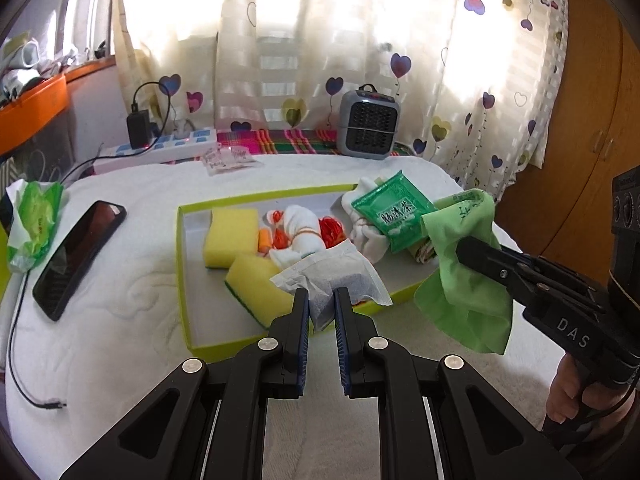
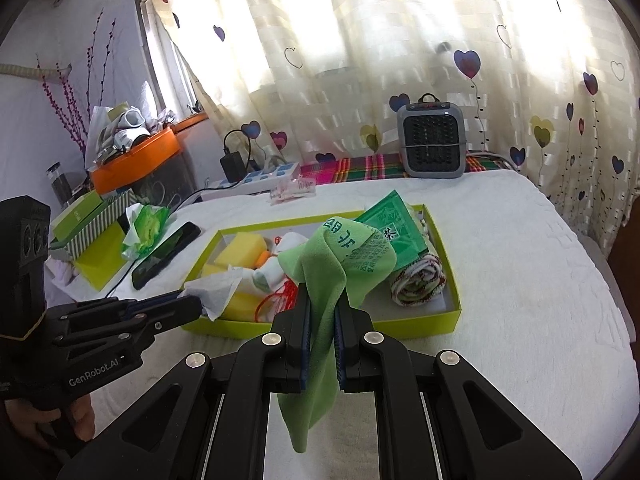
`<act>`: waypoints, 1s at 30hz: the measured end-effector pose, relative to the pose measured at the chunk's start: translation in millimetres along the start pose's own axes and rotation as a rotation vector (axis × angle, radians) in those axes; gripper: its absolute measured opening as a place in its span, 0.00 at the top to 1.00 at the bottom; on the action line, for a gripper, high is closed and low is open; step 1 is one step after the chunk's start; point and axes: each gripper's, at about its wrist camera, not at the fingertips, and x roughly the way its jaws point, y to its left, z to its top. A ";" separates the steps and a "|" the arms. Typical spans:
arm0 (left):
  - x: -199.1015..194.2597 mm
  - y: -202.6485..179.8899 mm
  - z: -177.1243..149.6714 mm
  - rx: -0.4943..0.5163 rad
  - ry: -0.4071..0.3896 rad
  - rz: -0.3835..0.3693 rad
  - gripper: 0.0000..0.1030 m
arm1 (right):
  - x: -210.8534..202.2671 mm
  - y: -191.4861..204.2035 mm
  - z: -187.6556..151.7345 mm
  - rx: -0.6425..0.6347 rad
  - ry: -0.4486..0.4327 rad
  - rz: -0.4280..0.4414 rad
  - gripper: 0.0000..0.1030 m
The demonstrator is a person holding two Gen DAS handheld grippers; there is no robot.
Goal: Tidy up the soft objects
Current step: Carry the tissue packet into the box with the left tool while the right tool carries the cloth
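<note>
Right wrist: right gripper [image 2: 322,312] pinches green cloth [image 2: 320,280], hanging lengthwise; left gripper [image 1: 322,300] clamps sachet [image 1: 336,276], apparently above box's [image 1: 182,280] near edge.

We see a lime-green tray [image 1: 182,280] holding yellow sponges [image 1: 231,236], a white sock [image 1: 304,232] and orange string [image 1: 332,232]. The cloth [image 2: 320,280] is light green, the packet [image 1: 394,208] darker green, the curtain [image 2: 360,60] cream with purple hearts.

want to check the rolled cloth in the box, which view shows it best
The right wrist view: the rolled cloth lies in plain sight at the right end of the box, beside the green packet. In the left wrist view only a sliver shows, behind the green cloth held by the right gripper.
</note>
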 end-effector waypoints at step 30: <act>47.7 41.3 53.4 -0.058 0.007 0.020 0.89 | 48.3 -1.2 37.9 -0.041 0.024 0.000 0.90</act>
